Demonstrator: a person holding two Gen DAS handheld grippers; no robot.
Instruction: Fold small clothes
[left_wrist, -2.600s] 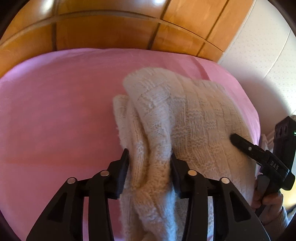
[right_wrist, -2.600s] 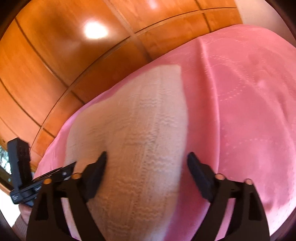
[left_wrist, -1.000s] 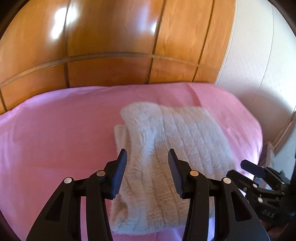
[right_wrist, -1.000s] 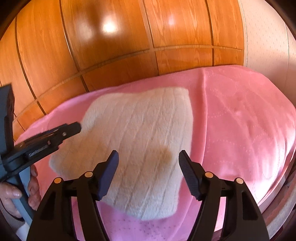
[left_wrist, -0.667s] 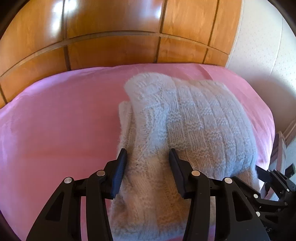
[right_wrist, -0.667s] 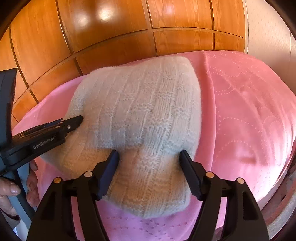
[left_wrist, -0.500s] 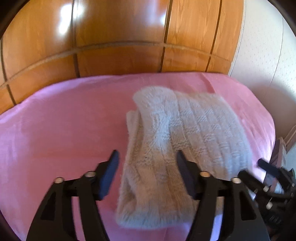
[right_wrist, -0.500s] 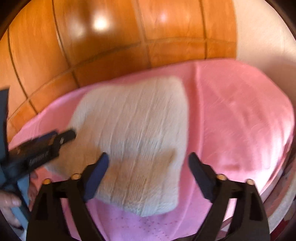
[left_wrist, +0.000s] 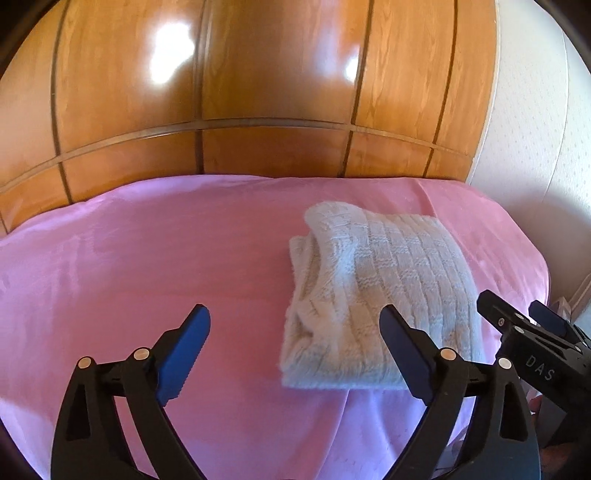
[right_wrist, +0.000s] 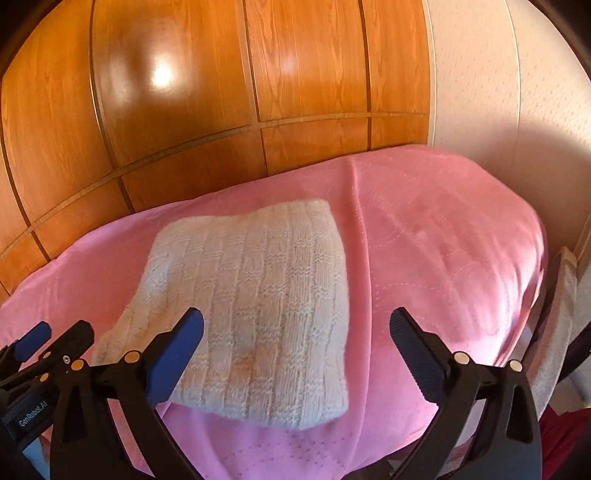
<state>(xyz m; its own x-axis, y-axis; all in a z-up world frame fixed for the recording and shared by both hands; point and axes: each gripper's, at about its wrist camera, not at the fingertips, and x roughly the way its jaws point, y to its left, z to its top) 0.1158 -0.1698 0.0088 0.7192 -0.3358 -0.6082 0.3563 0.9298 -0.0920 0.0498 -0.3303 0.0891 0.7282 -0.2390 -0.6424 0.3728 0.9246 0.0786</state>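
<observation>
From the left wrist view, the left tongs (left_wrist: 293, 345) stood wide open and empty above the pink bed (left_wrist: 147, 240). The cream knitted garment (left_wrist: 373, 295) lay folded in a thick rectangle, right of centre.

From the right wrist view, the right tongs (right_wrist: 297, 345) were also wide open, holding nothing, just short of the garment's near edge. The fold looked finished, with perhaps only tidying left.

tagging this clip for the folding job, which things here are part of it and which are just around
Part of the job:
- knitted garment, folded, lying on the bed
- left gripper, open, holding nothing
- right gripper, open, holding nothing

Just around:
- pink bedspread under the garment
- wooden headboard
- white wall
</observation>
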